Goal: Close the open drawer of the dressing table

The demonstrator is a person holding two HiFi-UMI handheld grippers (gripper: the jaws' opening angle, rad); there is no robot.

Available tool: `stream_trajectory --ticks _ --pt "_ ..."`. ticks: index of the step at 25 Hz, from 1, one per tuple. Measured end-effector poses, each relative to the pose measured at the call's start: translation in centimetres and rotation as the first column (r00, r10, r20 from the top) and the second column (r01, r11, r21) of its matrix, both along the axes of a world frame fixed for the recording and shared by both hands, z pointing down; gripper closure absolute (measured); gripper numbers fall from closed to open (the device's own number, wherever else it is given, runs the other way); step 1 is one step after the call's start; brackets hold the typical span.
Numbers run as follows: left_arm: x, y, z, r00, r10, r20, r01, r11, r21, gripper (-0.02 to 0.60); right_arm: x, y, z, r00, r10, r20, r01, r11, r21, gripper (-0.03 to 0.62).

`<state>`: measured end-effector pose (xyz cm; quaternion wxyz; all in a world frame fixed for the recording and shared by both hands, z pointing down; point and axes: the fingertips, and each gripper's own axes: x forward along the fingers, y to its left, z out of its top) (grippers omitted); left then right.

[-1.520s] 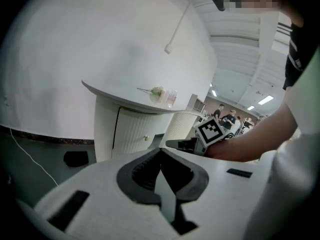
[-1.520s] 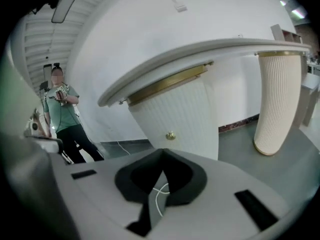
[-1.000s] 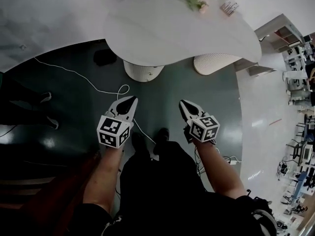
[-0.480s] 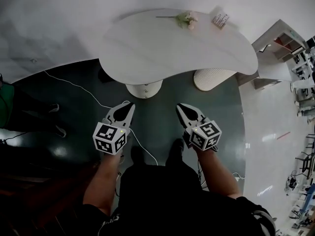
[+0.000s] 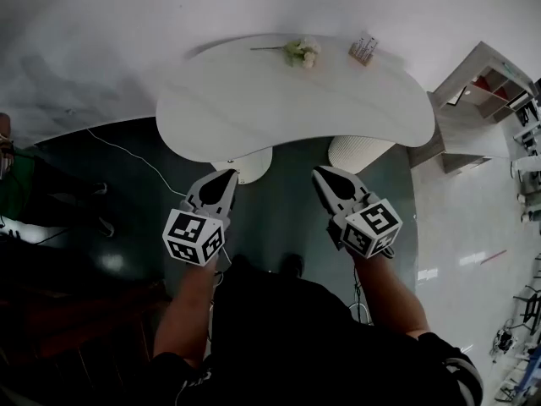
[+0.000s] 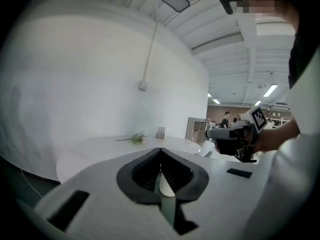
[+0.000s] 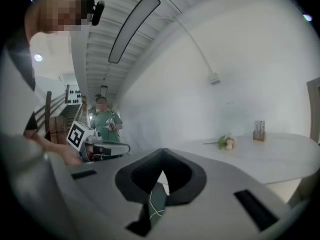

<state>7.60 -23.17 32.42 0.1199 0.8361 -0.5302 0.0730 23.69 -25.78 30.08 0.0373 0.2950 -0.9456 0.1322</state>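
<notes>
The white kidney-shaped dressing table (image 5: 287, 100) stands ahead by the wall, with a flower sprig (image 5: 297, 52) and a small holder (image 5: 363, 47) on its top. No open drawer shows from any view. My left gripper (image 5: 228, 176) is shut and empty, its tip just short of the table's front edge, over a ribbed white pedestal (image 5: 245, 166). The right gripper (image 5: 319, 172) is also shut and empty, beside the second ribbed pedestal (image 5: 359, 152). In the left gripper view the closed jaws (image 6: 160, 150) point level at the tabletop (image 6: 110, 149); the right gripper view's jaws (image 7: 162, 152) do the same.
A white cable (image 5: 127, 146) trails over the dark floor at left. Someone's shoes (image 5: 89, 218) stand at the far left; a person in green (image 7: 102, 121) is seen there in the right gripper view. A shelf unit (image 5: 482, 83) stands to the right.
Both grippers have risen and moved forward towards the table's front edge. The table now sits closer in the head view. Both stay shut.
</notes>
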Motion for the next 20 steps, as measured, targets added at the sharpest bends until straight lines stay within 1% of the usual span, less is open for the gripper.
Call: stream_trajectory --ticks 4,8,10,14,17,20 --pt "0.9 -0.6 -1.3 1.000 -0.004 0.018 0.004 1.000 0.020 0.581 0.6 -1.4 -2.9 1.000 -0.007 0.015 0.006 0.998 0.060 0.591" --pt "0.3 -1.2 -2.6 1.000 0.009 0.027 -0.010 1.000 0.029 0.581 1.0 -2.7 -5.2 0.999 0.029 0.040 -0.032 0.996 0.087 0.591" --pt "-0.6 -1.4 -3.5 0.999 0.012 0.033 -0.013 0.999 0.047 0.581 0.5 -2.9 -6.3 0.999 0.035 0.038 -0.040 0.993 0.114 0.591" --pt "-3.4 -2.1 -5.3 0.999 -0.015 0.032 0.012 0.996 0.091 0.581 -1.0 -3.6 -7.6 0.998 0.066 0.014 -0.068 0.982 0.177 0.591" --pt "-4.9 -2.4 -6.6 0.999 -0.018 0.041 0.013 0.992 0.129 0.581 -2.4 -3.5 -8.0 0.998 0.068 0.004 -0.068 0.979 0.194 0.591" --pt "-6.1 -2.9 -6.8 0.999 -0.027 0.043 0.020 0.990 0.142 0.581 -3.5 -3.6 -8.1 0.998 0.066 0.007 -0.067 0.978 0.200 0.591"
